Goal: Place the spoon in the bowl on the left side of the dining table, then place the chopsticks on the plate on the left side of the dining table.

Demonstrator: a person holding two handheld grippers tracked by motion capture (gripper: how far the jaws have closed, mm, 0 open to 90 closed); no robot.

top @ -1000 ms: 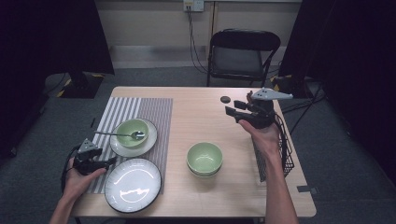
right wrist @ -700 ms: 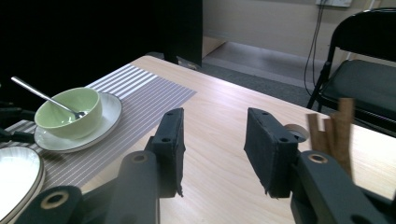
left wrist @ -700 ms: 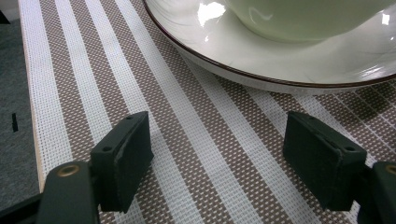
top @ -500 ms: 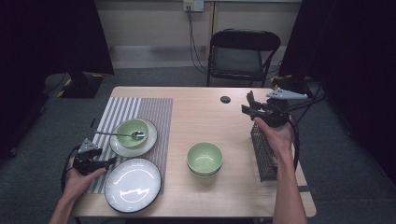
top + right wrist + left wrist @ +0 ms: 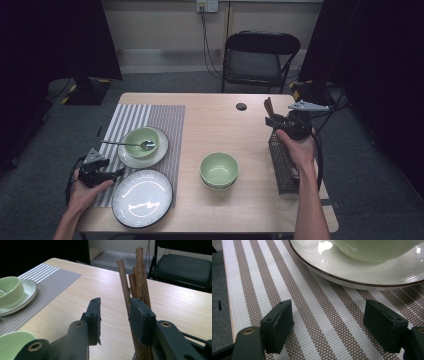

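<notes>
Right gripper (image 5: pixel 272 121) now beside chopsticks (image 5: pixel 136 277).

Overhead light keeps the bench (image 5: pixel 220 125) evenly lit while the room around it falls to near black, and the high view is soft and low-res. Strong glare on the white plate (image 5: pixel 142 198) and on the plate rim (image 5: pixel 352 277) above the left gripper's fingers (image 5: pixel 277 325), which are slightly blurred. Right gripper view: chopsticks (image 5: pixel 136 280) sharp, chair (image 5: pixel 183 265) behind them soft.

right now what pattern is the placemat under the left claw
Brown and white stripes on the placemat, clearest in the left gripper view.
</notes>
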